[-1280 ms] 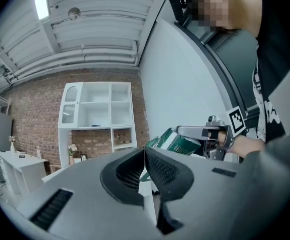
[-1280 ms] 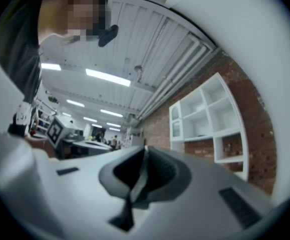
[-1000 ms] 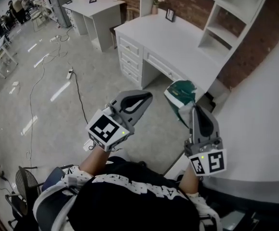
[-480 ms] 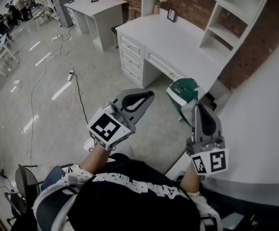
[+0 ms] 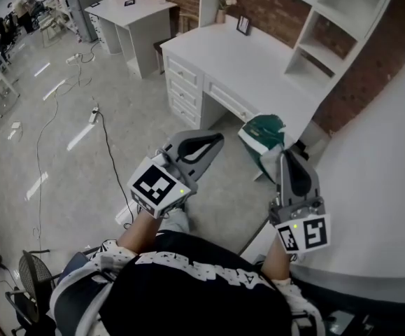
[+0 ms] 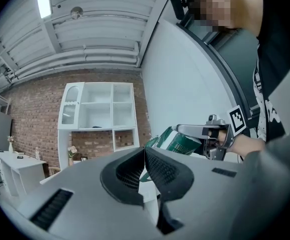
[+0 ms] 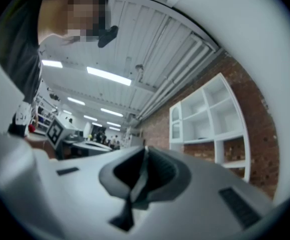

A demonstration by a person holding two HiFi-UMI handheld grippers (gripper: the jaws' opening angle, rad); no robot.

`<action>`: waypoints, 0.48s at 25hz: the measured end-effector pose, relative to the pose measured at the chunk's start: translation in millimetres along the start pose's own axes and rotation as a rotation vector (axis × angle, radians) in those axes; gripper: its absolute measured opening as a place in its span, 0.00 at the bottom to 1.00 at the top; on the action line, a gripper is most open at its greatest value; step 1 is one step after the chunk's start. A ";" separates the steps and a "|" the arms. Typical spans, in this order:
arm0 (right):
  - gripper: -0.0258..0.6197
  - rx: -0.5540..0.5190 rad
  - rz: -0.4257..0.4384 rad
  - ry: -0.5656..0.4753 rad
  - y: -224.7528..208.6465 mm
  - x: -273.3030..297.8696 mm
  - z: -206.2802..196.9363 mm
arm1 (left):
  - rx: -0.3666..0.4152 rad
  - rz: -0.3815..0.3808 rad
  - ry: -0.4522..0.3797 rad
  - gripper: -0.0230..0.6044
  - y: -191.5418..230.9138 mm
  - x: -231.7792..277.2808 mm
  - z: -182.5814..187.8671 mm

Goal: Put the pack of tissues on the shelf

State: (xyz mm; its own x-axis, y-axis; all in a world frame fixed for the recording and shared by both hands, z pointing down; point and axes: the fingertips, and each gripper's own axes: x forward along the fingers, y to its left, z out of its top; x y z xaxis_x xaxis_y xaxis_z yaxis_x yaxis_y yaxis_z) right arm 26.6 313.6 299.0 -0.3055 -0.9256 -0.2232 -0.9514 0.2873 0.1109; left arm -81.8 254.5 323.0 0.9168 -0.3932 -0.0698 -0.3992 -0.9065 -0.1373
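While the left claw [image 5: 215, 140] sits closed, the right claw [image 5: 283, 155] pinches the pack of tissues [image 5: 264, 136] jutting past its tips.

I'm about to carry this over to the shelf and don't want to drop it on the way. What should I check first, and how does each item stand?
1. Pack of tissues in the right gripper: ok, jaws shut on its edge.
2. Grip deep enough: cannot tell, only a thin strip shows between the jaws.
3. Left gripper free to help: ok, jaws together, nothing in them.
4. Room on the shelf: ok, the lower compartments show free space.
5. Shelf within reach: probably not ok, it stands at the far side of the desk.
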 end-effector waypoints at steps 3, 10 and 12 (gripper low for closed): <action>0.10 -0.019 -0.018 0.000 -7.9 17.5 -0.7 | -0.004 -0.013 -0.018 0.09 19.5 11.0 0.1; 0.10 -0.042 -0.057 0.012 -22.5 57.9 -6.8 | -0.020 -0.058 -0.029 0.09 60.0 35.7 -4.1; 0.10 -0.048 -0.064 0.017 -24.5 70.0 -8.7 | -0.019 -0.068 -0.031 0.09 72.5 40.3 -6.2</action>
State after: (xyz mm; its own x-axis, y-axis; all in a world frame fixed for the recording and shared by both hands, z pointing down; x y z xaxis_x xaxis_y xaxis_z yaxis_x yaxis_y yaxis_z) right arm 28.9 239.6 289.1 -0.2428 -0.9460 -0.2146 -0.9659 0.2153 0.1437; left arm -73.8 171.9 316.4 0.9410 -0.3259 -0.0913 -0.3355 -0.9338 -0.1241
